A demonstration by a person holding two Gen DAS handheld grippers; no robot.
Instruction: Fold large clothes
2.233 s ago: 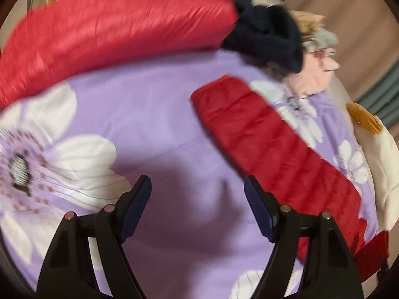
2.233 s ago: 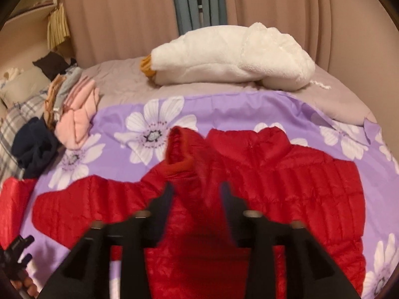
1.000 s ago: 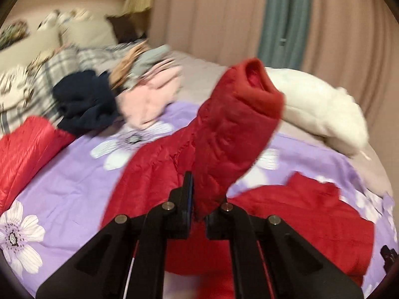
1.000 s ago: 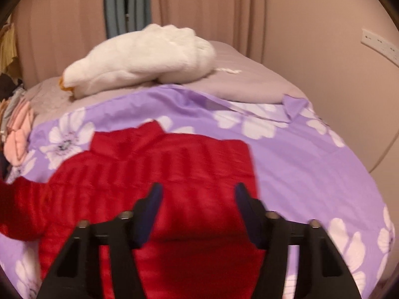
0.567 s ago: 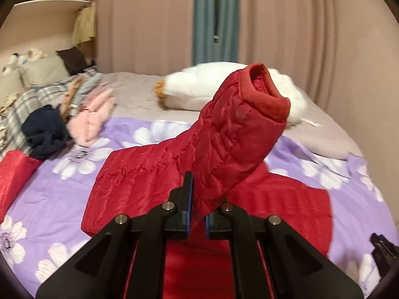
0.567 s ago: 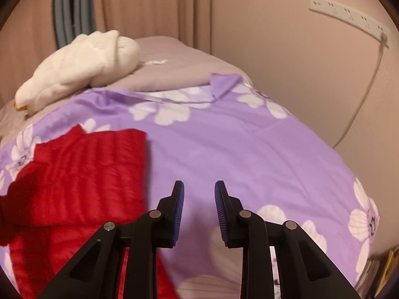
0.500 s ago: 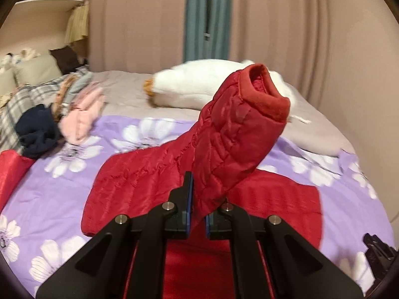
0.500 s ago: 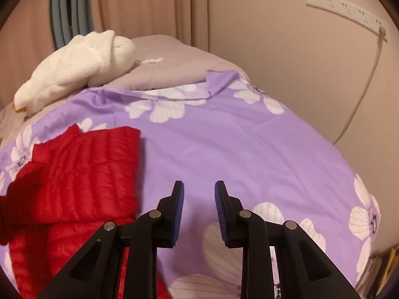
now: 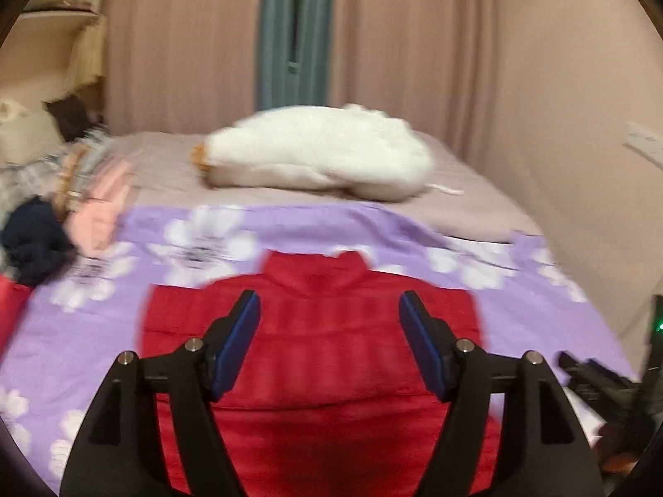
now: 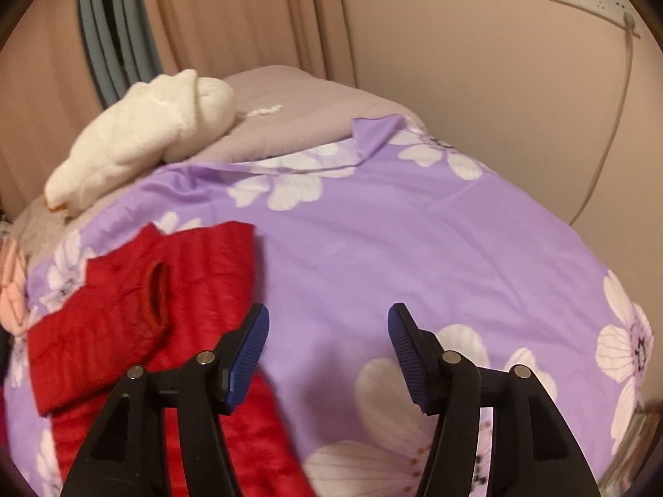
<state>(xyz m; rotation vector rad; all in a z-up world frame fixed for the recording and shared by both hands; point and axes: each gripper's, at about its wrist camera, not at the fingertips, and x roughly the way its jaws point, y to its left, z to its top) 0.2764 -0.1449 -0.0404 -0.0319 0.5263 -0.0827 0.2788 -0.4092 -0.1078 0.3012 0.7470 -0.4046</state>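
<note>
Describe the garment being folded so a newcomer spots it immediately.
Start at the bed's purple flowered sheet. On it, nearest the camera, lies the red quilted jacket, sleeves folded in. The pink and navy clothes sit heaped far left; only the jacket is spread flat.

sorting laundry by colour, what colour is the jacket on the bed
Red, quilted jacket; clearest in the right wrist view.

Warm dim indoor light tinting everything pinkish, left view smearing with motion blur, right view staying sharper, fisheye edges bending and darkening
</note>
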